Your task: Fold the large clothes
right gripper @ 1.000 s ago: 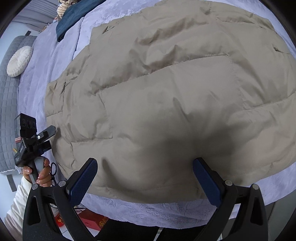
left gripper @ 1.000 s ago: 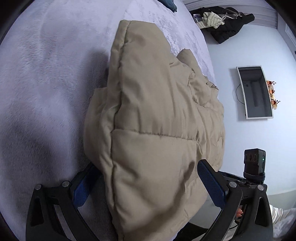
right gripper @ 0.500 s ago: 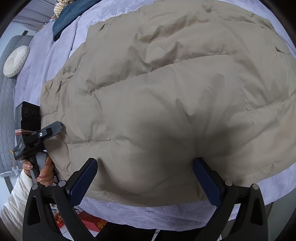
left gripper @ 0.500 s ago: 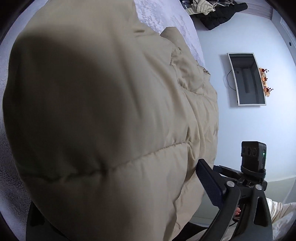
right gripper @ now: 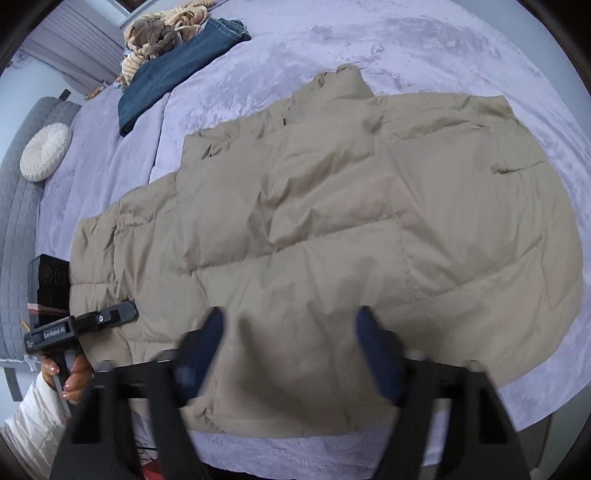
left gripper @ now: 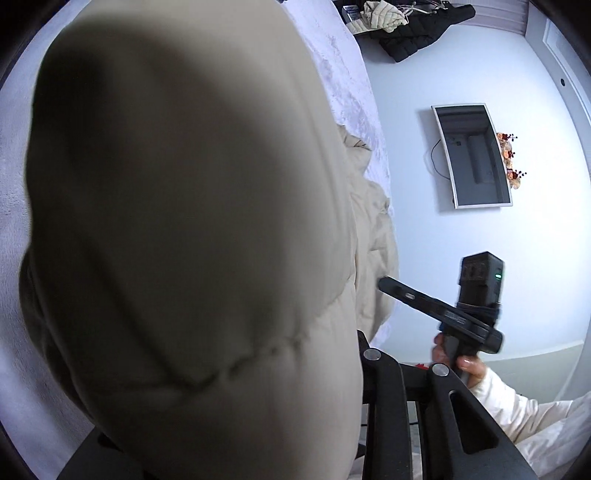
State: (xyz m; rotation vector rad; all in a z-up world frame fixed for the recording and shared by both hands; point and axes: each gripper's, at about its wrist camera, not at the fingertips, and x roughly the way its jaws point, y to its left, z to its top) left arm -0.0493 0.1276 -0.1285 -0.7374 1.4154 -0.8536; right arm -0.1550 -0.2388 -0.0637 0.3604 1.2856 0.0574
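Note:
A large beige puffer jacket (right gripper: 332, 229) lies spread flat on the lilac bed (right gripper: 406, 48), collar at the far side. My right gripper (right gripper: 290, 347) hovers over the near hem with its blue fingers (right gripper: 373, 350) apart and motion-blurred, holding nothing. My left gripper also shows in the right wrist view (right gripper: 92, 321) at the jacket's left edge. In the left wrist view the jacket (left gripper: 184, 221) bulges up against the lens and hides the left gripper's fingers. The right gripper shows there at the right (left gripper: 443, 314).
Folded blue jeans (right gripper: 177, 70) and a knitted tan bundle (right gripper: 162, 33) lie at the bed's far left. A round white cushion (right gripper: 44, 151) rests on a grey quilted headboard (right gripper: 14, 229). A wall TV (left gripper: 472, 155) and dark clothes (left gripper: 413, 26) lie beyond the bed.
The jacket has swelled up against the left camera and covered both left fingers. The right gripper has pulled back and higher, and its fingers stand closer together than before.

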